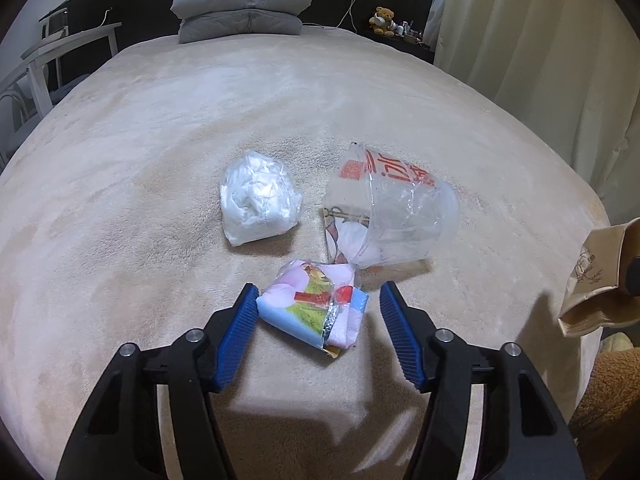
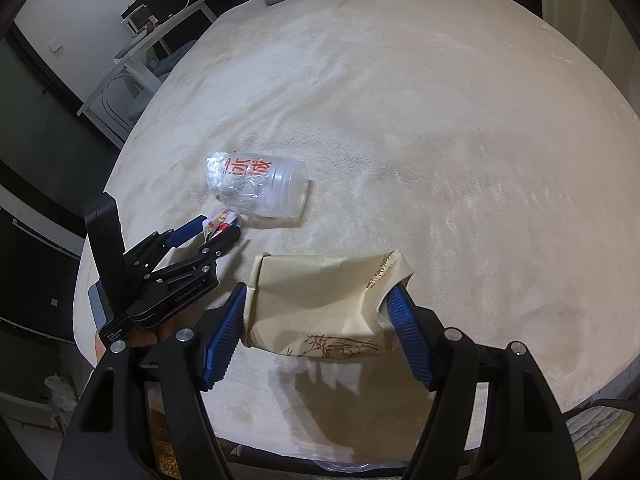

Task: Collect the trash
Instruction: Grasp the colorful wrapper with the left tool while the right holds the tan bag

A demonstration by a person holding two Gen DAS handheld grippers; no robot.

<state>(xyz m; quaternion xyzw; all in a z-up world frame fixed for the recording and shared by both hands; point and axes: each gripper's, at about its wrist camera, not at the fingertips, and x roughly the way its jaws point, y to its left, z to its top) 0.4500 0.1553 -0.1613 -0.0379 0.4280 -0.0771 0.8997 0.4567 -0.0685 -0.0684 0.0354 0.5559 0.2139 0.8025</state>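
On the beige bed cover (image 1: 280,100) lies a colourful folded wrapper (image 1: 312,308). My left gripper (image 1: 319,288) straddles it: the left pad (image 1: 244,320) touches its edge and the right pad stands just apart, so the gripper is open. In the right wrist view the same wrapper (image 2: 219,222) shows between those fingers. Beyond it lie a crumpled white plastic bag (image 1: 258,204) and a clear plastic cup (image 1: 396,216) with red characters, on its side. My right gripper (image 2: 318,289) is shut on a beige paper bag (image 2: 320,304), whose right side is dented.
Grey pillows (image 1: 240,8) are stacked at the head of the bed, with a teddy bear (image 1: 382,20) on a shelf and a curtain (image 1: 540,40) to the right. White furniture (image 1: 48,68) stands left of the bed. The bed's near edge runs just below both grippers.
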